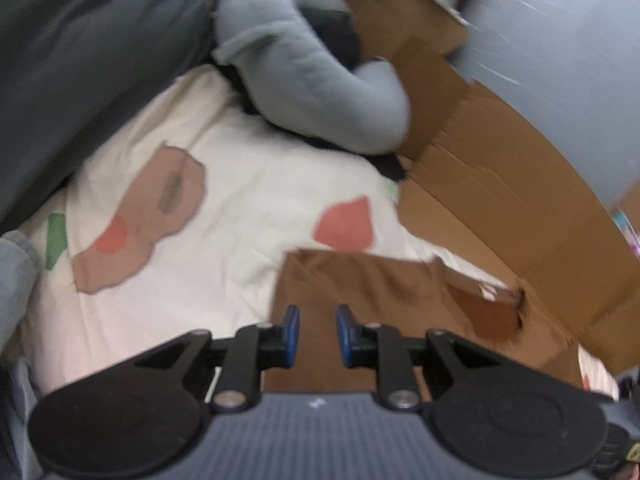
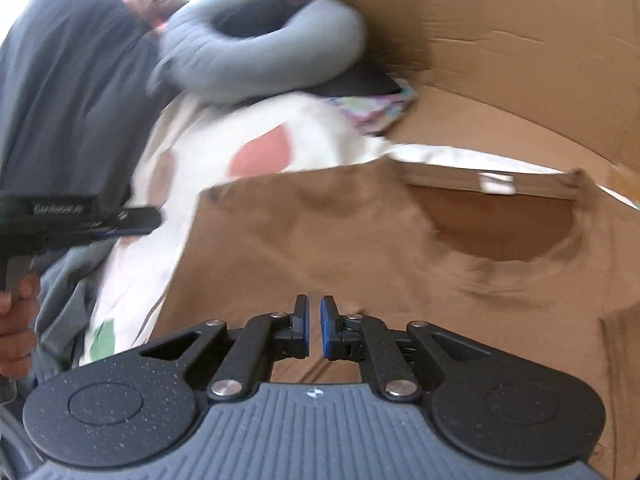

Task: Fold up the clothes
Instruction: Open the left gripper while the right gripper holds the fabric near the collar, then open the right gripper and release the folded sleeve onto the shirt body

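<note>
A brown T-shirt (image 1: 380,292) lies flat on a white bedsheet (image 1: 240,160) with pink and green patches. In the right wrist view the shirt (image 2: 320,240) fills the middle, its neck opening at the right. My left gripper (image 1: 318,330) hovers over the shirt's left edge, open by a narrow gap with nothing between its fingers. My right gripper (image 2: 315,326) is over the shirt's body, its pads nearly touching and nothing held. The left gripper (image 2: 150,218) also shows side-on at the left of that view, held by a hand (image 2: 16,320).
A cardboard box wall (image 1: 500,200) (image 2: 500,40) stands along the right and far side. A grey neck pillow (image 1: 304,80) (image 2: 260,52) rests on something dark at the far end of the sheet. Dark grey fabric (image 1: 80,60) (image 2: 60,100) bulks up on the left.
</note>
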Available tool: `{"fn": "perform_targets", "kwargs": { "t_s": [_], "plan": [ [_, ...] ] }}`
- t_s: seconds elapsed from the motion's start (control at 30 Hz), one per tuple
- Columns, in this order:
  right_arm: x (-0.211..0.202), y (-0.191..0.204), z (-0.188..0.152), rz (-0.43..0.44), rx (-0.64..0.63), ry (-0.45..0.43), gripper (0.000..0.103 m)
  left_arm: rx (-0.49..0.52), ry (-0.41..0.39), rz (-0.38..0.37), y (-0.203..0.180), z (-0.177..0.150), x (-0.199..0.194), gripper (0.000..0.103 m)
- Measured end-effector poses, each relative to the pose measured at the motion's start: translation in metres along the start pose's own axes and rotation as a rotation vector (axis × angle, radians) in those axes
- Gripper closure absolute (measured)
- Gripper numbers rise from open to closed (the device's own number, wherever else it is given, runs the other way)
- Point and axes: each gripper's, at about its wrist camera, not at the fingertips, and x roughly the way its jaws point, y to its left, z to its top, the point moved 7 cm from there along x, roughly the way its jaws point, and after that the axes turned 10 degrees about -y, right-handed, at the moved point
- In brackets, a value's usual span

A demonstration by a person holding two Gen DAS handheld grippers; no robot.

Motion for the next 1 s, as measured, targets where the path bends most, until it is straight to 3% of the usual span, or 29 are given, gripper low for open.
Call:
{"fn": "perform_targets", "kwargs": {
  "t_s": [0.2, 0.43, 0.6, 0.8, 0.87, 0.9, 1.0],
  "plan": [
    [0.012, 0.030, -0.018, 0.023, -0.111, 0.051, 0.098, 0.042, 0.031, -0.026, -0.013, -0.035, 0.001, 0.087],
    [0.027, 0.031, -0.047, -0.033, -0.265, 0.147, 0.095, 0.108, 0.089, 0.012, -0.004, -0.081, -0.001, 0.087],
    [0.015, 0.020, -0.045, -0.053, -0.294, 0.149, 0.094, 0.153, 0.108, 0.030, 0.006, -0.101, -0.027, 0.087],
    [-0.017, -0.005, -0.035, -0.088, -0.264, 0.114, 0.094, 0.201, 0.068, 0.020, -0.003, -0.114, -0.059, 0.085],
    [-0.032, -0.013, -0.035, -0.104, -0.264, 0.109, 0.089, 0.214, 0.044, 0.017, -0.009, -0.117, -0.065, 0.078],
    [-0.039, -0.017, -0.034, -0.113, -0.267, 0.106, 0.082, 0.215, 0.027, 0.014, -0.012, -0.119, -0.068, 0.074],
    [-0.065, -0.039, -0.033, -0.155, -0.265, 0.093, 0.074, 0.199, -0.010, -0.005, -0.018, -0.122, -0.072, 0.073]
  ]
}}
